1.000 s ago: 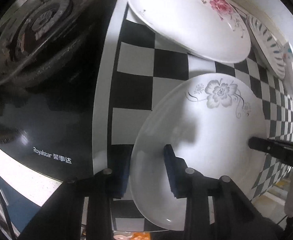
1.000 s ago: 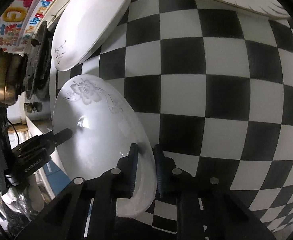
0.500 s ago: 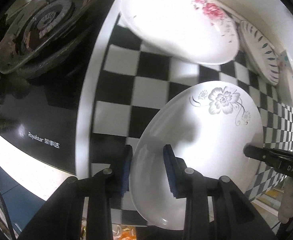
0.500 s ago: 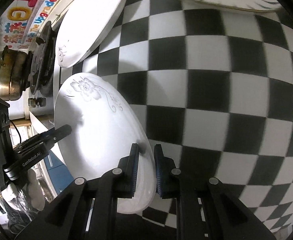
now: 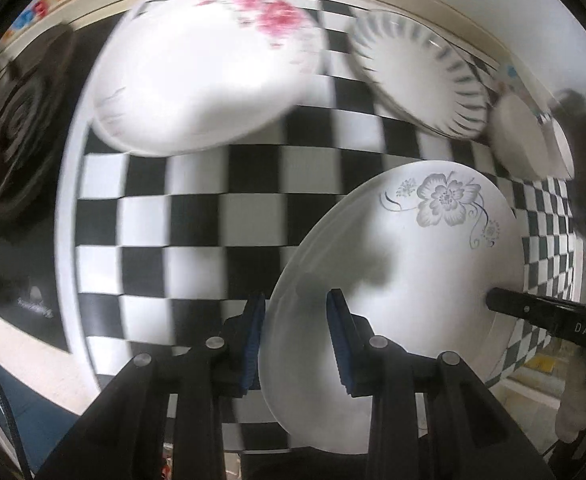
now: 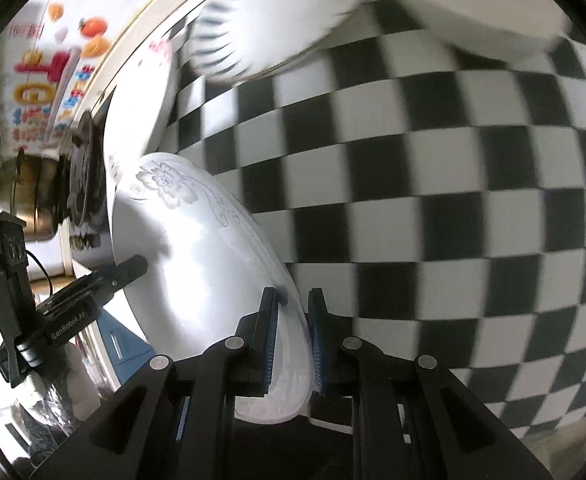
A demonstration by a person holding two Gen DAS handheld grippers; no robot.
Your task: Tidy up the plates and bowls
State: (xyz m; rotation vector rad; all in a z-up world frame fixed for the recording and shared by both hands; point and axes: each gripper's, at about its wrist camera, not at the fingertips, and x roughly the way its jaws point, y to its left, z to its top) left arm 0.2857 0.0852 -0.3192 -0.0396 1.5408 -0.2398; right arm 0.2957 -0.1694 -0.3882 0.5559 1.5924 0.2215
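Observation:
A white plate with a grey flower (image 5: 421,264) hangs above the checkered counter, gripped from both sides. My left gripper (image 5: 295,332) is shut on its near-left rim, blue pads on either face. My right gripper (image 6: 291,336) is shut on the opposite rim of the same plate (image 6: 197,248). A finger of the right gripper (image 5: 541,312) reaches onto the plate from the right in the left wrist view. A plate with pink flowers (image 5: 205,84) and a grey-striped fluted plate (image 5: 417,84) lie further back on the counter.
The black-and-white checkered cloth (image 5: 197,224) covers the counter. A black gas stove (image 5: 9,148) lies at the left, with a brass pot (image 6: 29,196) beside it. Another white dish (image 5: 525,140) sits at the far right, and a wall runs behind the plates.
Both grippers have lifted the grey-flower plate and carried it away from the stove, toward the striped plate. The background is now blurred with motion.

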